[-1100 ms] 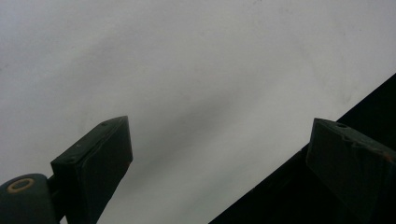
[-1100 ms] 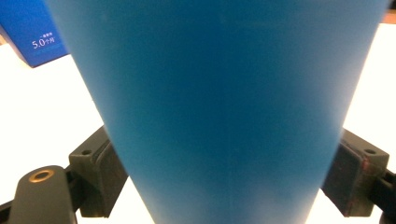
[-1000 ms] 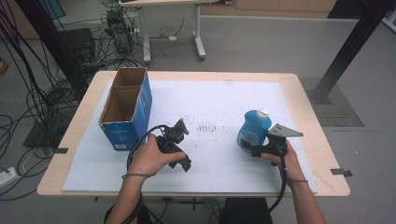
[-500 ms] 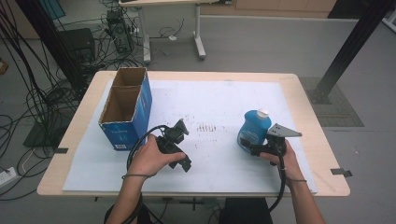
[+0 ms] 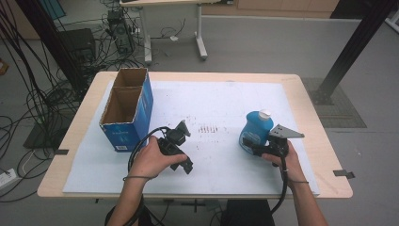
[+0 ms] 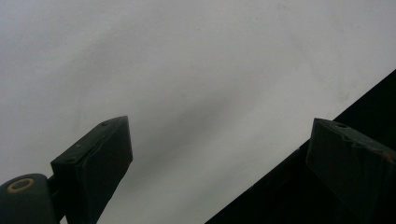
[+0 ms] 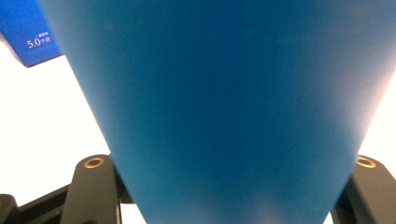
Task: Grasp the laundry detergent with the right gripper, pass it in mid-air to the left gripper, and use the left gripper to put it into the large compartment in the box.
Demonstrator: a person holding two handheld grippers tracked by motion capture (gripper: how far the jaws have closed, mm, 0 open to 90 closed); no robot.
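One blue bottle point(image 5: 254, 130) stands right of the one open box point(image 5: 126, 109) on the tabletop point(image 5: 221, 101), the right tool point(image 5: 254, 149) having just closed its jaws onto it, while the left tool point(image 5: 185, 162), jaws apart and empty, rests nearer the box, whose label the right gripper view catches.

Hidden, cropped and blurred parts

In the right gripper view the blue bottle point(image 7: 224, 107) is blurred and cut off at 12 and 6 o'clock, hiding the jaw tips; the blue box point(image 7: 28, 32) is cropped at 10 o'clock. In the high view the right gripper point(image 5: 254, 148) has its tips hidden at the bottle's side.
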